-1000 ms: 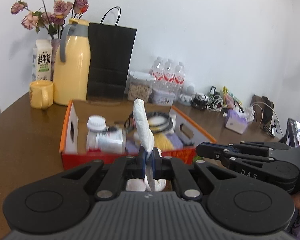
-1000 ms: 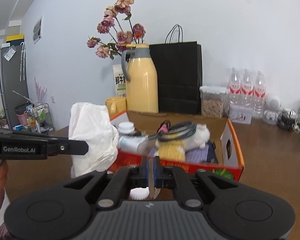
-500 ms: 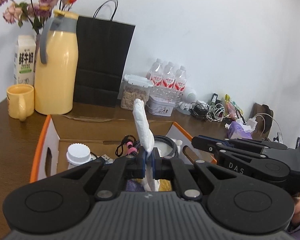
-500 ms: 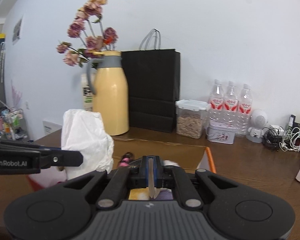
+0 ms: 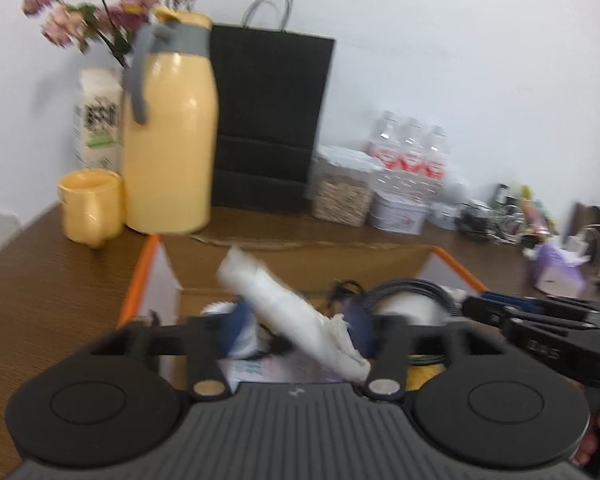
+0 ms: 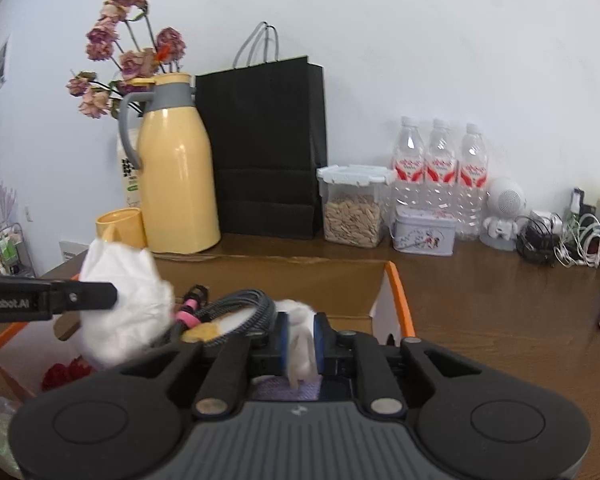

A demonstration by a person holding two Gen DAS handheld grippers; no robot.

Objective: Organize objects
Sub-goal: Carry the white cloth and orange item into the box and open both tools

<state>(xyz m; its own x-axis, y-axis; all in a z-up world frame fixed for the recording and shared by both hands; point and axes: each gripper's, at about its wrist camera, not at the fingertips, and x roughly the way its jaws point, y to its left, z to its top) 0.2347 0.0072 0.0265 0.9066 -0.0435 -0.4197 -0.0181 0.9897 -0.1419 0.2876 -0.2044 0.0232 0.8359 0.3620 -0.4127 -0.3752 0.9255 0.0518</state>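
An open cardboard box with an orange rim [image 5: 140, 276] [image 6: 398, 292] lies just under both grippers. My left gripper [image 5: 298, 328] hangs over it, its jaws opening wide. A crumpled white bag [image 5: 284, 312] leans loosely to the left between them, and the pads do not press on it. From the right wrist view the same bag [image 6: 120, 312] bulges beside the left gripper's finger [image 6: 72, 300]. My right gripper [image 6: 300, 336] is over the box's right part, its jaws opening, with a white scrap [image 6: 300, 348] loose between the blue pads. I cannot tell whether the scrap joins the bag.
Inside the box lie a coiled grey cable [image 6: 236, 308] and other small items. Behind it stand a yellow jug [image 6: 176, 184], a yellow mug [image 5: 90, 208], a black paper bag [image 6: 264, 152], a seed jar [image 6: 354, 204], water bottles [image 6: 440, 160] and a tin [image 6: 424, 232]. Tangled cables [image 6: 560, 240] lie far right.
Both grippers have moved forward over the box. Their jaws, shut on the white material before, now stand apart. The bag has tipped to the left in the left jaws.
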